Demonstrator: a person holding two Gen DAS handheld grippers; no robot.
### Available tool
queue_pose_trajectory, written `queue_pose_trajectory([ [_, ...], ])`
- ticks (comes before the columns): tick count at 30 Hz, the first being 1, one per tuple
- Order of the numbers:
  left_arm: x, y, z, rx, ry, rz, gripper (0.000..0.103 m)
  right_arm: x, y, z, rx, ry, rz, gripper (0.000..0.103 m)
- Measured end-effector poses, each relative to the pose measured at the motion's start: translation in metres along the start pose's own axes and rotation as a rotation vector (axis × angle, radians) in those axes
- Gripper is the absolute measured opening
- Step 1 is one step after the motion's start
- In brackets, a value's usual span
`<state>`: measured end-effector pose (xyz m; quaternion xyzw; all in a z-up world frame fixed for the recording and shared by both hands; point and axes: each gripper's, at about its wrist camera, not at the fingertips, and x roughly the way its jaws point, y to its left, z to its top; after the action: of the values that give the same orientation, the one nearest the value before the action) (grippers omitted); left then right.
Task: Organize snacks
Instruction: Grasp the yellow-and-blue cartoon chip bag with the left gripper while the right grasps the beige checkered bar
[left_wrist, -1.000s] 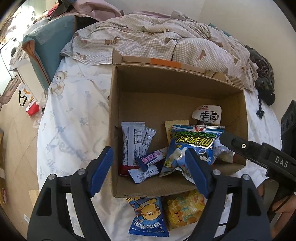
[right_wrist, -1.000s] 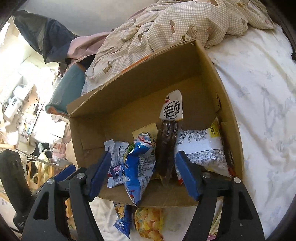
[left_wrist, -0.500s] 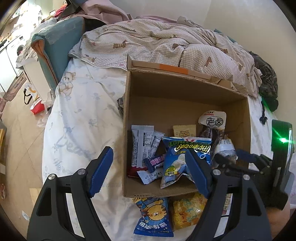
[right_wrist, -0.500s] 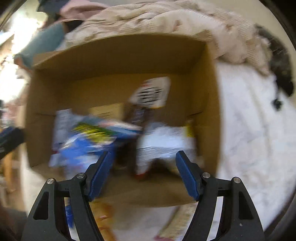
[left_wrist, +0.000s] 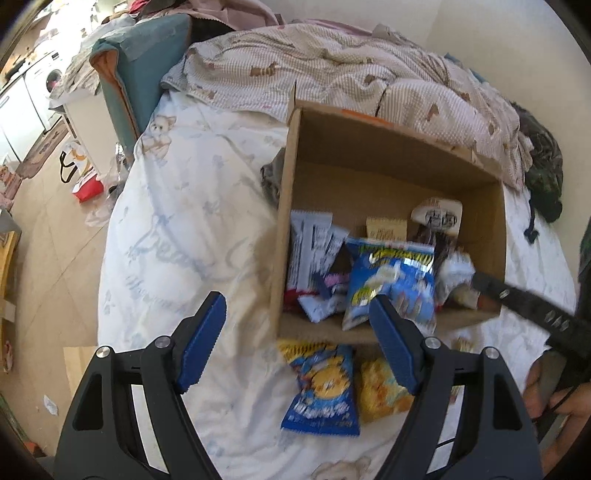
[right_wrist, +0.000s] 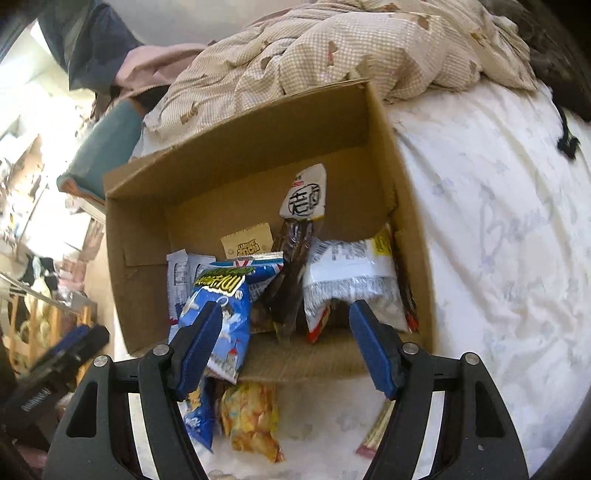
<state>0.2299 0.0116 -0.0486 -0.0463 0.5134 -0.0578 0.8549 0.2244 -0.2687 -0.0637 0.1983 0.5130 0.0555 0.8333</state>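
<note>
Most packets already stand in the cardboard box (right_wrist: 207, 221); a blue snack bag (left_wrist: 321, 387) and yellow snack bag (right_wrist: 251, 417), lower centre, remain outside; left gripper (left_wrist: 295, 343) and right gripper (right_wrist: 284, 347) gape empty

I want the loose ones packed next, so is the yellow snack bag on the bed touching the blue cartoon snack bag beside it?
Touching. The left wrist view shows the yellow snack bag lying edge against the blue cartoon snack bag, no sheet visible between.

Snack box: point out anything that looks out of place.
Two packets lie outside the cardboard box on the bedsheet, against its near wall: a blue packet and a yellow packet. Inside, a blue bag hangs over the near edge.
</note>
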Motion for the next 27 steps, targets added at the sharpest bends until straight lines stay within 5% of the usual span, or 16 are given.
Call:
queue_pose_trajectory([
  [8,0.012,0.008,-0.031,-0.042,0.101,0.001,0.077,-0.027,-0.020,-0.019,0.069,-0.015,0.014,0.074],
  [20,0.095,-0.017,-0.065,-0.006,0.345,-0.059,0.077,-0.049,-0.070,-0.046,0.161,-0.001,-0.033,0.075],
  [22,0.103,-0.009,-0.069,-0.082,0.388,-0.129,0.059,-0.051,-0.074,-0.046,0.178,-0.004,-0.034,0.075],
  [23,0.104,-0.006,-0.070,-0.106,0.411,-0.153,0.040,-0.051,-0.076,-0.046,0.186,-0.004,-0.030,0.075],
  [27,0.083,-0.009,-0.067,-0.055,0.372,-0.144,0.024,-0.049,-0.076,-0.045,0.199,0.002,-0.017,0.075],
])
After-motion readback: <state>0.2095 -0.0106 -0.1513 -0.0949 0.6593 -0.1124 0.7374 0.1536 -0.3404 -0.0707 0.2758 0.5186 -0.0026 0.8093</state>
